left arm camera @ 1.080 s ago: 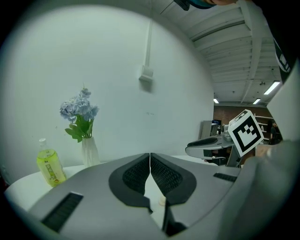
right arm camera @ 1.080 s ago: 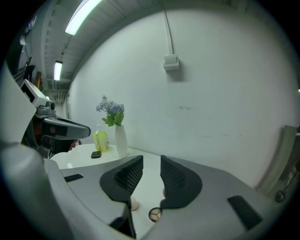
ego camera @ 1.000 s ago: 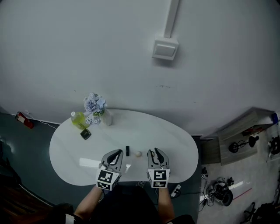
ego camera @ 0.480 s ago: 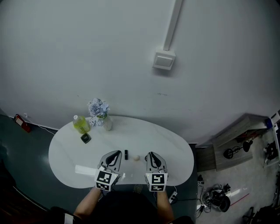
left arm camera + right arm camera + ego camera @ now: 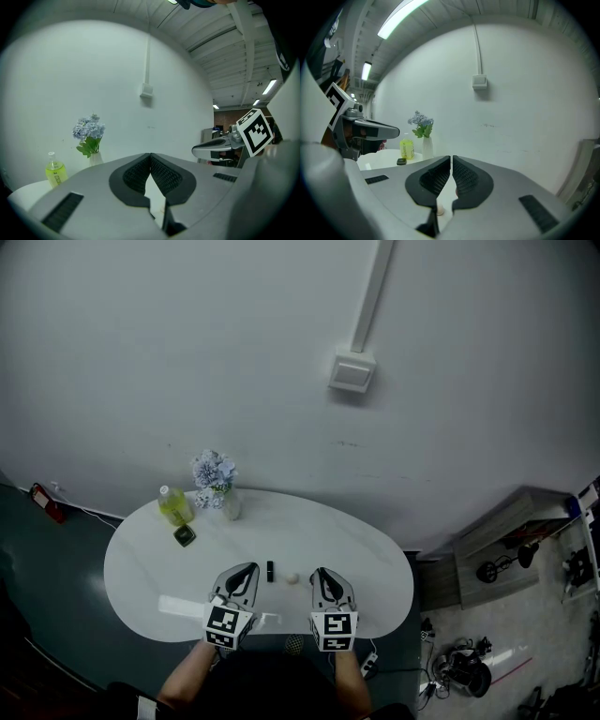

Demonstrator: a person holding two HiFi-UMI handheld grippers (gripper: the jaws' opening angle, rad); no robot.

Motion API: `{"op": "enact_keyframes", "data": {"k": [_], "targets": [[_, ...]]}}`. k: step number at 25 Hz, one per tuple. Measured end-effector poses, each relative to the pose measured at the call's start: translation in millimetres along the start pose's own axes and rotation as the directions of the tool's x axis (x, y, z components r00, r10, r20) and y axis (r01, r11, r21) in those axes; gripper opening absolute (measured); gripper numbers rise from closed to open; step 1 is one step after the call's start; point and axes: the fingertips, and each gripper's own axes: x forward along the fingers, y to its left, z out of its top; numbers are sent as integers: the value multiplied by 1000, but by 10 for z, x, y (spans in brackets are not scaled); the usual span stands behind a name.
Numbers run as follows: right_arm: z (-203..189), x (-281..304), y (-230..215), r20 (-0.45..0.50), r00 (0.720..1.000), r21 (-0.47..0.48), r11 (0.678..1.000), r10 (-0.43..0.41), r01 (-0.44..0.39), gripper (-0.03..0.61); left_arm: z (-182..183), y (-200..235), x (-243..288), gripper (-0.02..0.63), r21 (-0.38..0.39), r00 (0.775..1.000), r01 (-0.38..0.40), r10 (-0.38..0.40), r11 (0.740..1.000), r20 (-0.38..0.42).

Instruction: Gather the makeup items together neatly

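A small black lipstick (image 5: 270,571) stands near the front edge of the white oval table (image 5: 366,563), with a small cream round item (image 5: 292,577) just right of it. The same round item (image 5: 439,210) shows low between the right jaws, lying on the table and apart from them. A dark compact (image 5: 185,536) lies at the back left. My left gripper (image 5: 247,572) hovers left of the lipstick, shut and empty, its pads meeting (image 5: 150,157). My right gripper (image 5: 322,575) hovers right of the round item, shut with nothing in it (image 5: 452,158).
A yellow-green bottle (image 5: 173,506) and a vase of pale blue flowers (image 5: 215,471) stand at the table's back left. A white wall with a box and conduit (image 5: 352,372) rises behind. Floor clutter and a wooden shelf (image 5: 511,545) lie to the right.
The right gripper's jaws have come together from a slightly parted stance. Both grippers have lifted a little over the table's front edge. The items on the table have not moved.
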Motion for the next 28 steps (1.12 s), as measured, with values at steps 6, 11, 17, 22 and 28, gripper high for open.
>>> {"op": "enact_keyframes", "data": {"k": [6, 11, 17, 22, 28], "targets": [[-10, 13, 83, -5, 1000, -6, 1000, 20, -20, 41, -14, 42, -70, 20, -6, 1000, -15, 15, 1000, 10], [4, 138, 279, -5, 997, -2, 997, 81, -81, 41, -82, 225, -208, 20, -19, 998, -70, 70, 997, -2], [45, 406, 793, -21, 980, -30, 980, 196, -196, 41, -221, 671, -508, 20, -52, 984, -180, 179, 982, -23], [106, 699, 1397, -42, 950, -57, 949, 309, -311, 41, -346, 1168, -823, 20, -75, 961, -277, 275, 958, -42], [153, 1066, 2109, -83, 902, -89, 898, 424, -431, 41, -570, 1768, -1221, 20, -118, 920, -389, 381, 914, -85]]}}
